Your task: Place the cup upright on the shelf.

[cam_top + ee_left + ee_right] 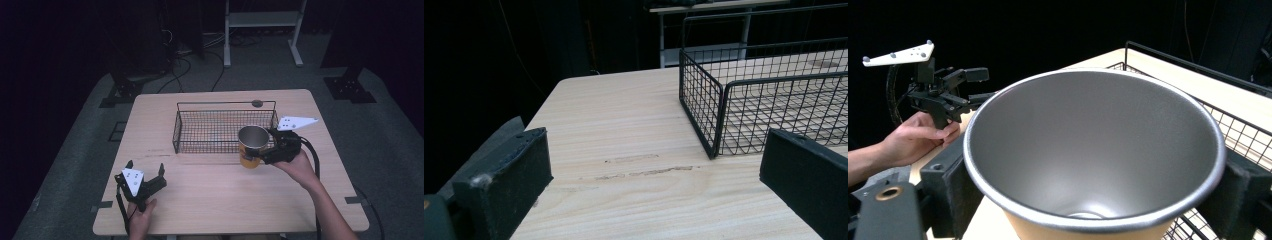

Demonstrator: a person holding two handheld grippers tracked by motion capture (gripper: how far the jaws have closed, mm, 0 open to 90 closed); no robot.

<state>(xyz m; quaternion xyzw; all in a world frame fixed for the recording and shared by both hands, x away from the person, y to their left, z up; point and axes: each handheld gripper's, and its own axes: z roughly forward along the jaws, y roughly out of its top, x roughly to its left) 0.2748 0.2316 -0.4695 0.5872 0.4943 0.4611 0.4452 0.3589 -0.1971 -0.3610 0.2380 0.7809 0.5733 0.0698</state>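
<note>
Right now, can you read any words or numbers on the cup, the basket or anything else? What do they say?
No words or numbers can be read.
The cup, held by the right gripper, has a dark mark low on its yellow side, too blurred to read.
The wire basket, the table and the left gripper show no text.

My left gripper (145,170): black frame, two blocky black jaws, white three-cornered plate with dark dots, black cable trailing. My right gripper (264,148): black body, matching white plate, thick black cable looping back; felt-like jaw pads. My forearms are bare, no sleeves.
</note>
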